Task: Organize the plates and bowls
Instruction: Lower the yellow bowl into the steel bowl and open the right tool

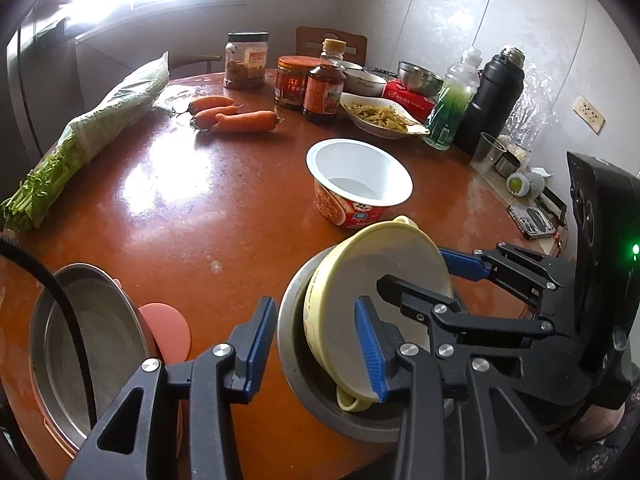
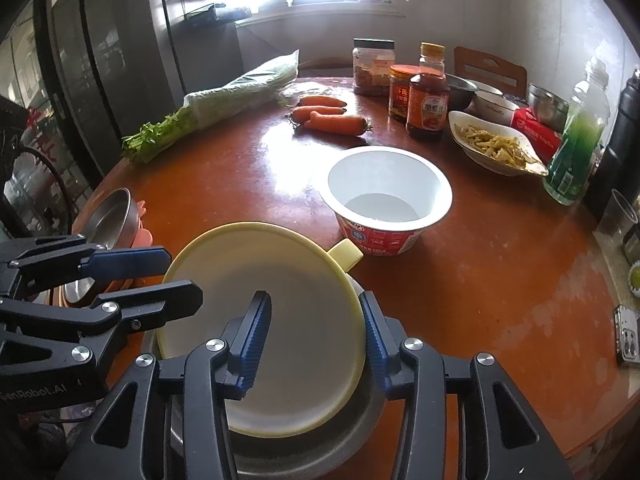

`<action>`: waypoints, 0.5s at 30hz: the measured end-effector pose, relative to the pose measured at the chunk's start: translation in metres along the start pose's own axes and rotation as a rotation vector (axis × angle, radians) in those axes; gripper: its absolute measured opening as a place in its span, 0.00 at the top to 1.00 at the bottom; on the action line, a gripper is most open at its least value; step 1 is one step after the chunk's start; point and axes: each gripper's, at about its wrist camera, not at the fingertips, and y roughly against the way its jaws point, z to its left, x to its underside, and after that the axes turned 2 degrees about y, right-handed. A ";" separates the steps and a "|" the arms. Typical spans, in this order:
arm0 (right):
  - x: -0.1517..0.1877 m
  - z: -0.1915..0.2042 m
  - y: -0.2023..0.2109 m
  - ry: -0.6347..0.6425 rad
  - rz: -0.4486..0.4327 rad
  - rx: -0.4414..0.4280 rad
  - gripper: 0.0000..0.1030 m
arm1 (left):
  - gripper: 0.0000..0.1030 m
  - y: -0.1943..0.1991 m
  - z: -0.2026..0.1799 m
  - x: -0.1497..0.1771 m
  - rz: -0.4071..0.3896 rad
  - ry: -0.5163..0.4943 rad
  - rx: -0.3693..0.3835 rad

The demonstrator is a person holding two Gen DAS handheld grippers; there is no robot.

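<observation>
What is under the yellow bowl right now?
The yellow bowl sits tilted inside a steel bowl, whose grey rim shows around it. The steel bowl's bottom is covered, so anything beneath the yellow bowl cannot be seen.

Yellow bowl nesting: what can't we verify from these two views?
- Whether the yellow bowl sits flat in the metal bowl: contact hidden by its own body, both views.
- Right gripper grip: wide jaws straddle the rim; contact unclear.
- Metal bowl's near rim: right wrist view, behind the fingers.

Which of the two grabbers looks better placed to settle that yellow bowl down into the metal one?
The right gripper: its fingers straddle the rim of the yellow bowl, which sits tilted in the metal bowl. The left gripper is open beside that stack, one finger over the yellow bowl and holding nothing.
</observation>
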 end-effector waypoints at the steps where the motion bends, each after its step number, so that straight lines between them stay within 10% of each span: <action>1: 0.000 0.001 -0.001 0.007 0.002 0.002 0.54 | 0.60 0.000 0.000 0.000 0.000 0.001 -0.001; 15: -0.004 -0.009 0.003 -0.019 0.013 -0.015 0.47 | 0.59 -0.007 0.000 -0.010 0.006 0.002 -0.004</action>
